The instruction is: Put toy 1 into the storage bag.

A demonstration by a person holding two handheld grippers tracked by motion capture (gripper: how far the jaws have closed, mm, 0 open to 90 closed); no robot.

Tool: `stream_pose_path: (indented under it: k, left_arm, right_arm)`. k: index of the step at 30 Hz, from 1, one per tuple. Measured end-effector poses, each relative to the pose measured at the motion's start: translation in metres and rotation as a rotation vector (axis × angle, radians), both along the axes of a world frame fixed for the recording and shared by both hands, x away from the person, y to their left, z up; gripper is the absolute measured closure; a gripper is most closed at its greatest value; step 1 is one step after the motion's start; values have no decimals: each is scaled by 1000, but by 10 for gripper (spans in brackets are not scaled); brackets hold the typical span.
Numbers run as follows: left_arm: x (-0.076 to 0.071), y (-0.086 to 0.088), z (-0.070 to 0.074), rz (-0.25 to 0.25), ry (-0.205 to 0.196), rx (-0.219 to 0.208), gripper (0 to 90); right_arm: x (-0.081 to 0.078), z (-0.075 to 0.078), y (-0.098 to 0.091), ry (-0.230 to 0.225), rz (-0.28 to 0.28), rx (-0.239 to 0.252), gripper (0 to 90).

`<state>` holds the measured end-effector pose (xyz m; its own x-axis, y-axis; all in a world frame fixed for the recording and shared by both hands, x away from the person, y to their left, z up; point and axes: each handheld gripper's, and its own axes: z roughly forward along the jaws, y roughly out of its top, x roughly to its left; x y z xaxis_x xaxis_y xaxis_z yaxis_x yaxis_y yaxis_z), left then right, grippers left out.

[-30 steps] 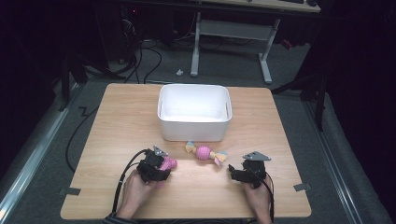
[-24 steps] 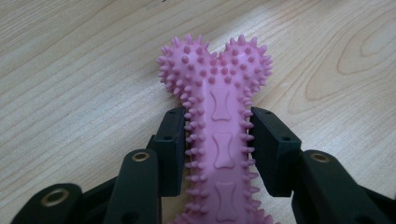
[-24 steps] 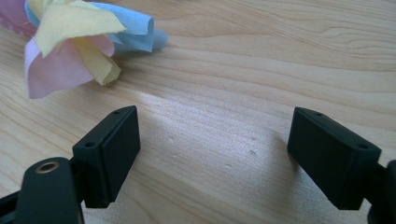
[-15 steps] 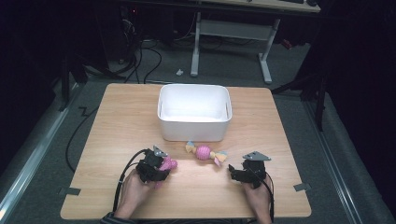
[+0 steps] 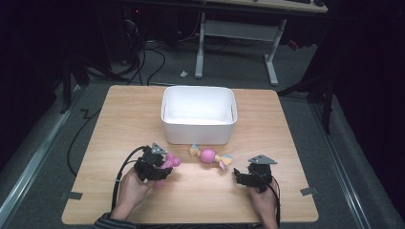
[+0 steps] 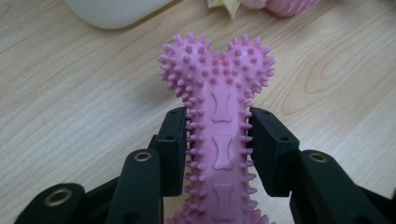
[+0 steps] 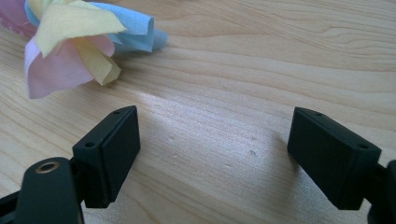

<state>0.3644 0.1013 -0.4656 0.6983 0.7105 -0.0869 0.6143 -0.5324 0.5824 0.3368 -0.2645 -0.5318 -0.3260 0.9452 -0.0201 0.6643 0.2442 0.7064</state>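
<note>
The left gripper (image 6: 218, 149) pinches the pink spiked bone (image 6: 218, 112) by its shaft, long axis running straight out beyond the fingertips. The right gripper (image 7: 214, 154) is spread over bare table (image 7: 261, 70).

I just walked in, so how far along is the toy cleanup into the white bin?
Nothing looks done yet: the white bin appears empty. In hand: the left gripper is shut on the pink spiky bone toy, low over the table. Left: the candy-shaped toy lies on the table, and the right gripper is open beside it.
</note>
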Motion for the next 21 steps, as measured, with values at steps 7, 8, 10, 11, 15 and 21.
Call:
stream_pose_path:
  k: [7, 8, 10, 11, 15, 21]
  left_arm:
    - [4, 2, 20, -23, -25, -4, 589]
    - [5, 2, 23, -27, -22, -13, 590]
    - [7, 3, 28, -33, -25, -10, 590]
    - [8, 3, 31, -34, -29, -8, 590]
    - [12, 8, 45, -37, -36, -40, 590]
    - [18, 10, 67, -55, -60, -62, 591]
  right_arm:
    - [0, 0, 0, 0, 0, 0, 172]
    - [0, 0, 0, 0, 0, 0, 172]
    - [0, 0, 0, 0, 0, 0, 172]
    - [0, 0, 0, 0, 0, 0, 172]
    - [0, 0, 0, 0, 0, 0, 172]
    - [0, 0, 0, 0, 0, 0, 172]
